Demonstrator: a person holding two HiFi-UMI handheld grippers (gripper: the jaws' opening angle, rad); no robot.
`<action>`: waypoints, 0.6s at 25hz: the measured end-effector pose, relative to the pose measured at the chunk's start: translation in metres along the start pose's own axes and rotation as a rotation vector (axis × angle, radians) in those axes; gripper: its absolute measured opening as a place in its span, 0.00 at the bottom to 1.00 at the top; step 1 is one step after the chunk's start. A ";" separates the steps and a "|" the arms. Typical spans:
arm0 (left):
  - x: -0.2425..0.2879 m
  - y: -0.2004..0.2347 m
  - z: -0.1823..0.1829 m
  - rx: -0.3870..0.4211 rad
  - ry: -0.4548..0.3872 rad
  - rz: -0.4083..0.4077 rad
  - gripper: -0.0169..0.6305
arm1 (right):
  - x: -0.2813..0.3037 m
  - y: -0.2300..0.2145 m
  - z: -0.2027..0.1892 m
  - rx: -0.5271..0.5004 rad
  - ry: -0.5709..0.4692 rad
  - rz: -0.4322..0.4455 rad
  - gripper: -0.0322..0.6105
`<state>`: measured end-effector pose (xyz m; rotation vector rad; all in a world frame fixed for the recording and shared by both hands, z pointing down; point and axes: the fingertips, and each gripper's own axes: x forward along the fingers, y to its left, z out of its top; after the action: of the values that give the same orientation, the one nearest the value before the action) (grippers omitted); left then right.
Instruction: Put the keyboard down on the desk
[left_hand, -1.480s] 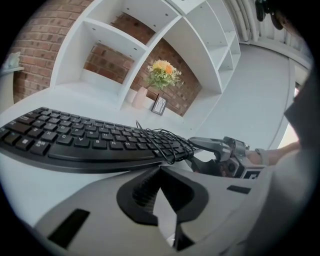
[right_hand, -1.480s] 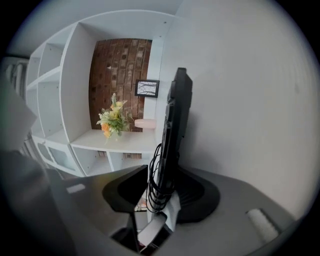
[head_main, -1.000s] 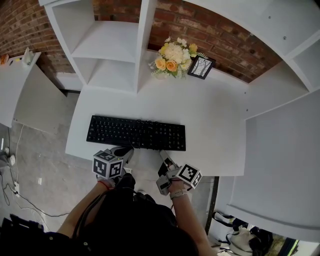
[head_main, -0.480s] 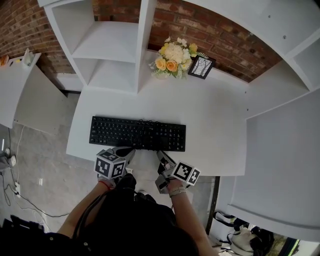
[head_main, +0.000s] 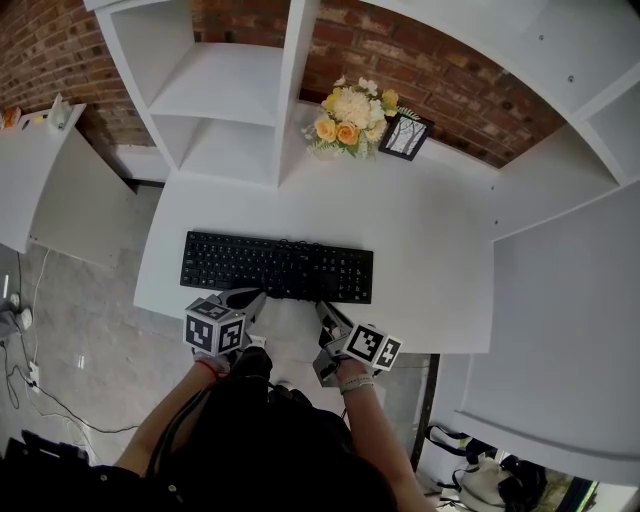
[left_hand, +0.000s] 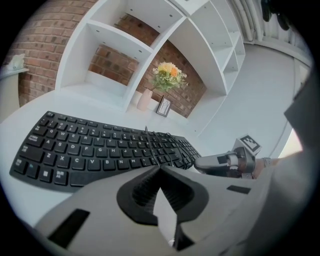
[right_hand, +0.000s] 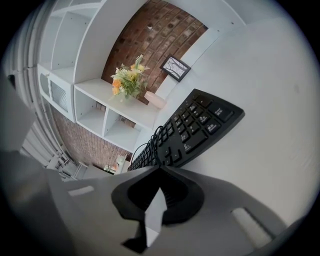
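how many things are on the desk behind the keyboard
2: a flower bouquet at the back of the desk, and a black picture frame just right of it. The white shelf unit to their left may hide others.

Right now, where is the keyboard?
In the head view, the keyboard lies flat on the desk, left of centre near its front edge, just beyond the left claw and right claw.
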<state>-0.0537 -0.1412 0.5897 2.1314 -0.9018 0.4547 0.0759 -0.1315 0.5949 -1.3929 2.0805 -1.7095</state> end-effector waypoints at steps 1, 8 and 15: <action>-0.001 0.001 0.002 -0.004 -0.009 0.004 0.01 | -0.001 0.000 0.001 -0.008 -0.001 -0.001 0.05; -0.010 0.009 0.015 -0.013 -0.069 0.029 0.01 | -0.002 0.015 0.014 -0.107 -0.031 0.030 0.05; -0.018 0.012 0.034 0.009 -0.139 0.056 0.01 | -0.004 0.034 0.030 -0.393 -0.071 0.014 0.05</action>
<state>-0.0738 -0.1648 0.5636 2.1713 -1.0414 0.3427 0.0768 -0.1521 0.5543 -1.5015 2.4705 -1.2674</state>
